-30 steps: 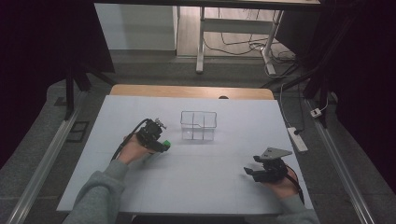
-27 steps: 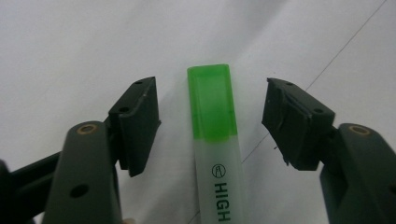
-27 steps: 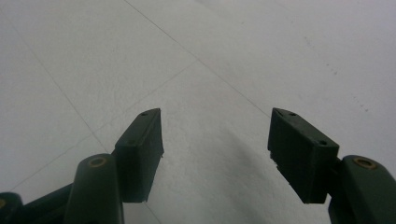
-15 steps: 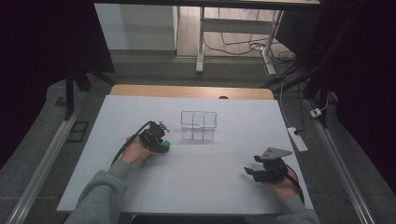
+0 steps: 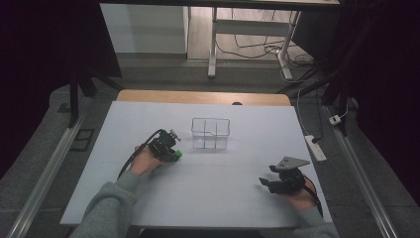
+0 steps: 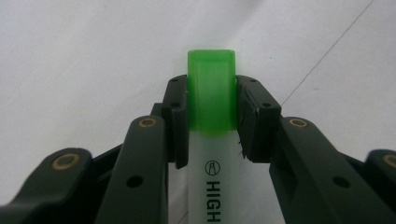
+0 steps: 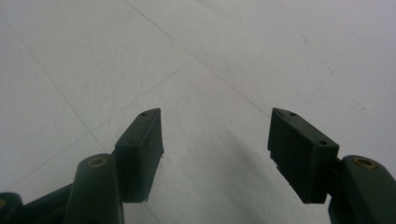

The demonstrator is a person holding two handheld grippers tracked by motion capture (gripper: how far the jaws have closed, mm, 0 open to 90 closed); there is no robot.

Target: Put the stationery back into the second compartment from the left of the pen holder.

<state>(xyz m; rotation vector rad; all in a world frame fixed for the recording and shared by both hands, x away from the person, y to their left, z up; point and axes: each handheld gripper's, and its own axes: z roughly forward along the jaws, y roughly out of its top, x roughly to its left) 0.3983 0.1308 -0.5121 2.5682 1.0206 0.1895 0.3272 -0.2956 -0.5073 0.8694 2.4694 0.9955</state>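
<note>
Presently the left gripper [image 6: 211, 100] fingers clamp a green-capped highlighter [image 6: 211, 88], axis along them, organizer [image 5: 211, 133] at two o'clock; right gripper [image 7: 215, 154] fingers wide, empty.

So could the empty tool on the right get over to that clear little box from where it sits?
Probably yes. The right tool is open and holds nothing, and bare white table lies between it and the clear box. The left tool, gripping the green highlighter, sits off to the box's other side.

A highlighter [image 6: 211, 140] is showing a bright green cap and white body with black lettering, between black jaws, over a white table [image 5: 208, 198].
</note>
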